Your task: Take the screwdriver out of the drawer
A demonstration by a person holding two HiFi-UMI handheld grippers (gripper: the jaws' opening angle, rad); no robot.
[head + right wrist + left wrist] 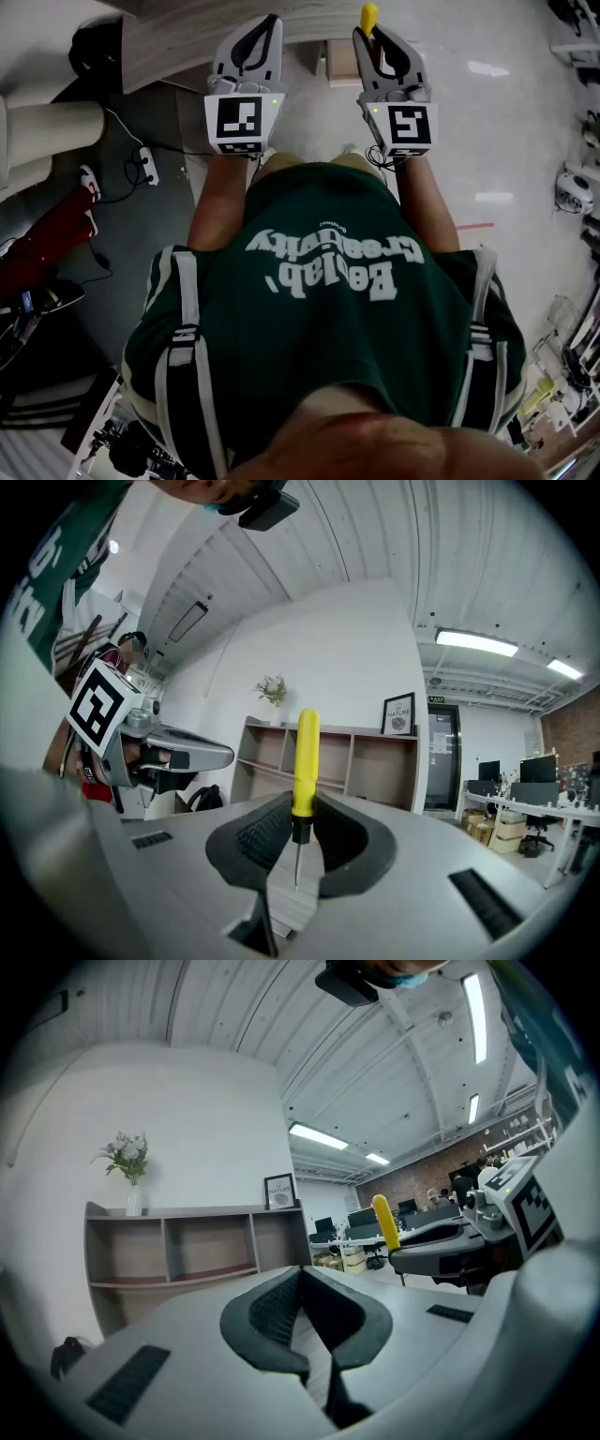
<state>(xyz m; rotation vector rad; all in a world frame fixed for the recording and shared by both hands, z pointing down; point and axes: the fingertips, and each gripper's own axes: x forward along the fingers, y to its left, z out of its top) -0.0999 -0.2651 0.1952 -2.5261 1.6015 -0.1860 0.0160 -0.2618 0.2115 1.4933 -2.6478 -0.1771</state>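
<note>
While the right gripper (300, 806) clamps the yellow plastic-handled screwdriver (307, 757) only at the lower end of its handle, the main hazard is slippage. Most of the handle stands above the jaws, so the contact area is small and the tool is top-heavy about it. A jolt or any easing of the jaws could let the tool pivot or slide downward. Nothing supports it from below: the head view shows only pale floor (506, 112) beneath the grippers, so a released tool would probably fall to the floor.

A second hazard is contact with the left gripper (262, 33). It is held level beside the right gripper (375, 42), near but apart. A sideways swing of either hand could knock the protruding handle (369, 17).

**Jaw state**
- Right jaws: closed on the screwdriver.
- Left jaws (302, 1274): closed on each other, with nothing between them.

**Position of the tool**
- The screwdriver stands upright between the right jaws, handle up.
- Its thin metal shaft (297, 860) hangs tip-down in the gap behind the pads.
- From the left gripper view the handle (384, 1221) rises above the right gripper.

The edge of a light wooden desk (178, 37) shows ahead of the left gripper. No drawer can be made out, and the tool appears clear of it; removal is judged essentially complete.
</note>
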